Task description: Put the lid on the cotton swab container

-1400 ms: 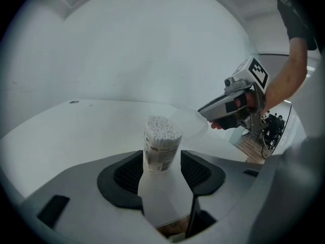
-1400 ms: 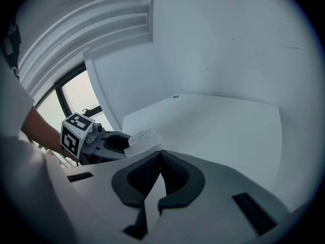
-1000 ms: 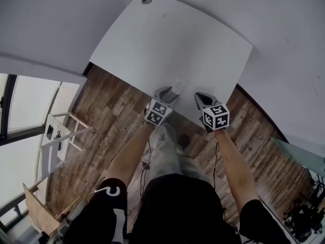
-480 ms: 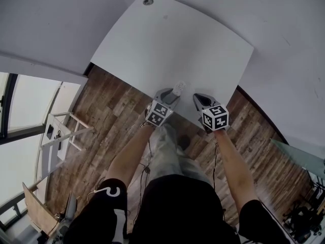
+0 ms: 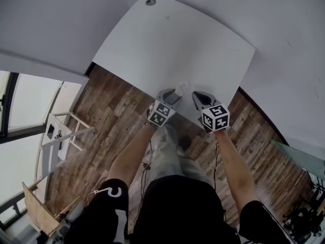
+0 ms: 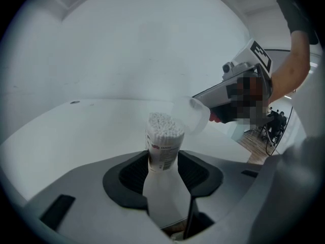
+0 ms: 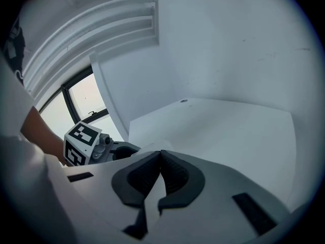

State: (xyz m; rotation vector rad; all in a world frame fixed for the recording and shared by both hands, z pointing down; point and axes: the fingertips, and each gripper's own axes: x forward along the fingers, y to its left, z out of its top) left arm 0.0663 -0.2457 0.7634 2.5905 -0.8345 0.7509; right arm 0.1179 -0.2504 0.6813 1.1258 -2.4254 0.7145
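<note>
My left gripper (image 5: 170,96) is shut on the cotton swab container (image 6: 163,136), a clear tube with a printed label, upright and packed with white swabs, its top uncovered. From above, the container (image 5: 180,90) pokes out over the front edge of the white table (image 5: 167,44). My right gripper (image 5: 198,96) is just to its right, shut on the translucent lid (image 6: 195,117). The lid hangs tilted beside and slightly above the swab tips, not on the container. In the right gripper view the jaws meet, with only a pale sliver of the lid beyond them.
The white table has a round cable hole (image 5: 150,2) at its far left corner. Wooden floor (image 5: 117,111) and the person's legs lie below the table's front edge. White walls surround the table.
Both grippers have drifted slightly closer together at the table's front edge, bringing the lid nearer the container's top. Both grips look unchanged.
</note>
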